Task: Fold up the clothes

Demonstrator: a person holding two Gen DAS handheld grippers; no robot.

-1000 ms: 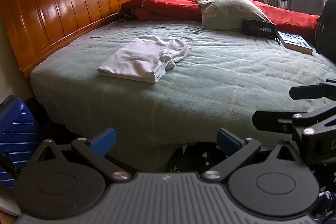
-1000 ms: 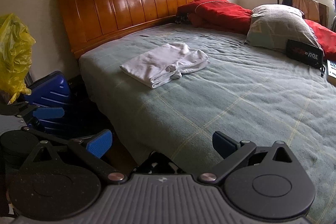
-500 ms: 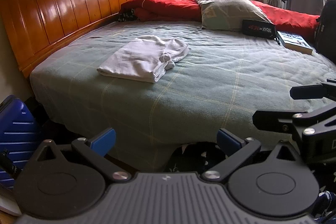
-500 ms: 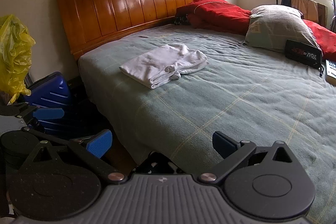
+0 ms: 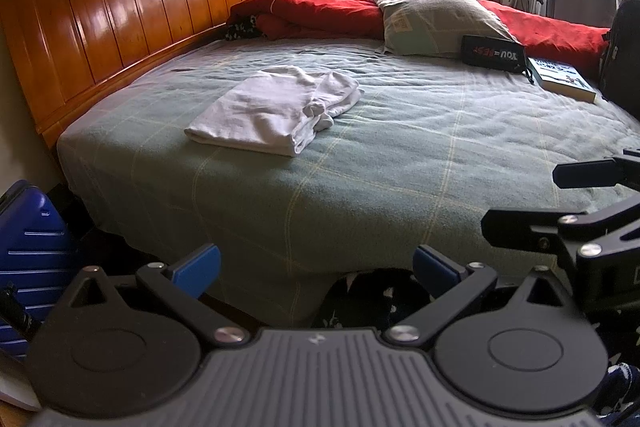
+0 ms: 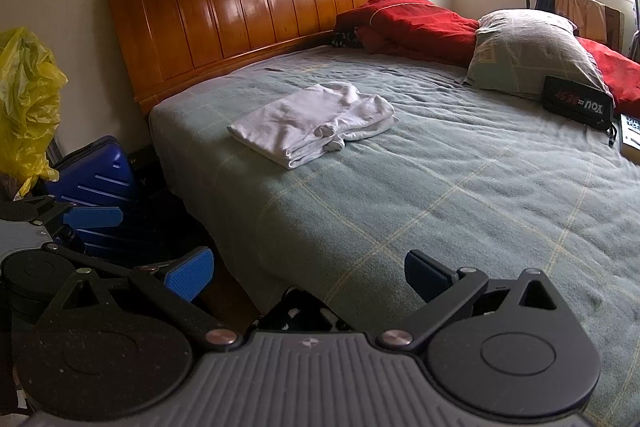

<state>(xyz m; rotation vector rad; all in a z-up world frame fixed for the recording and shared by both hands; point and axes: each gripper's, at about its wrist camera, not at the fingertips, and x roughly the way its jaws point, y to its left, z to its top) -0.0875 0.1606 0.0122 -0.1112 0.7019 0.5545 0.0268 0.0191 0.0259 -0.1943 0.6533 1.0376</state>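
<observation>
While both grippers' jaws gape empty, a folded white garment lies on the green bedspread.

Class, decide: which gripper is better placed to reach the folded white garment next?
Left, narrowly. The white garment lies near the headboard-side edge, almost straight ahead of the left gripper; the right gripper sits farther right. Both are open, empty.
</observation>
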